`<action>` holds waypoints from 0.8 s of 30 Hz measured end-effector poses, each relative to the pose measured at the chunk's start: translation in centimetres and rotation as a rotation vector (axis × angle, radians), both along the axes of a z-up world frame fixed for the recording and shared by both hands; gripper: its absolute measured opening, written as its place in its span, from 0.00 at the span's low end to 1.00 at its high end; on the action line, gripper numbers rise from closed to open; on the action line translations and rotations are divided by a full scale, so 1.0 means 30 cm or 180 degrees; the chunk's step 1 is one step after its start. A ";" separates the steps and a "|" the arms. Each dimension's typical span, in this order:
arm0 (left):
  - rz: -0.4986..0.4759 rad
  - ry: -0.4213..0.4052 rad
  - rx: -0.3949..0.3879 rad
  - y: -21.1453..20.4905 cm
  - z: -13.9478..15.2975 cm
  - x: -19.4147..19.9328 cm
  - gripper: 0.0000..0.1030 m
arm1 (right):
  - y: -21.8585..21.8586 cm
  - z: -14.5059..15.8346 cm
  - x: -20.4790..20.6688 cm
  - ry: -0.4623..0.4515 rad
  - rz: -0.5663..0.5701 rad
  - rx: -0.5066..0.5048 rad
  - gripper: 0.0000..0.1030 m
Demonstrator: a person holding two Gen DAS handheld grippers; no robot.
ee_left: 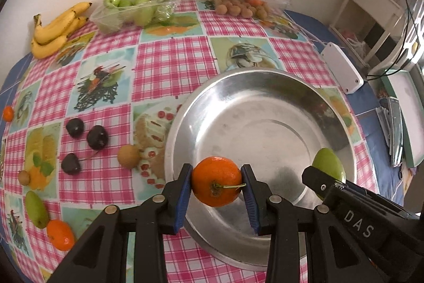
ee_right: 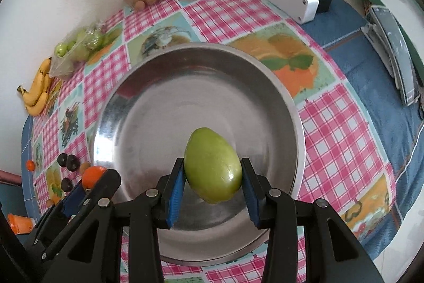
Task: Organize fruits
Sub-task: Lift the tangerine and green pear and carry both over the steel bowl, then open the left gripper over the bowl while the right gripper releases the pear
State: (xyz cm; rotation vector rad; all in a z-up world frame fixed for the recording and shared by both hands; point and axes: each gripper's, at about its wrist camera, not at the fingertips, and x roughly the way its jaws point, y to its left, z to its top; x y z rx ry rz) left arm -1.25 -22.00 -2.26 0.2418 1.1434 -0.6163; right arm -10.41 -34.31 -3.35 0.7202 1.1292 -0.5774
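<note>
My left gripper [ee_left: 216,187] is shut on an orange mandarin [ee_left: 216,181] and holds it over the near left rim of a large empty steel bowl [ee_left: 265,97]. My right gripper [ee_right: 213,182] is shut on a green mango-shaped fruit [ee_right: 213,165] and holds it above the bowl [ee_right: 148,108]. In the left wrist view the right gripper [ee_left: 331,185] and its green fruit [ee_left: 328,162] show at the bowl's right side. In the right wrist view the left gripper [ee_right: 84,193] with the mandarin [ee_right: 92,175] shows at lower left.
On the checked tablecloth left of the bowl lie dark plums [ee_left: 97,137], a longan [ee_left: 128,156], a green fruit [ee_left: 36,209] and a mandarin [ee_left: 61,234]. Bananas [ee_left: 57,30], a tray of green fruit [ee_left: 129,10] and a longan box [ee_left: 246,1] stand by the wall. A white box [ee_left: 341,67] lies at right.
</note>
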 end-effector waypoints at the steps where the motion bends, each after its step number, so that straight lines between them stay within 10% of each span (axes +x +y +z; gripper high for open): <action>1: -0.0006 0.0008 0.0012 -0.002 -0.005 0.000 0.38 | 0.001 -0.003 0.001 0.0013 0.0002 0.0001 0.41; 24: 0.0047 0.0158 0.0016 0.012 -0.021 0.006 0.45 | 0.008 -0.013 0.003 0.0072 0.0008 -0.0003 0.42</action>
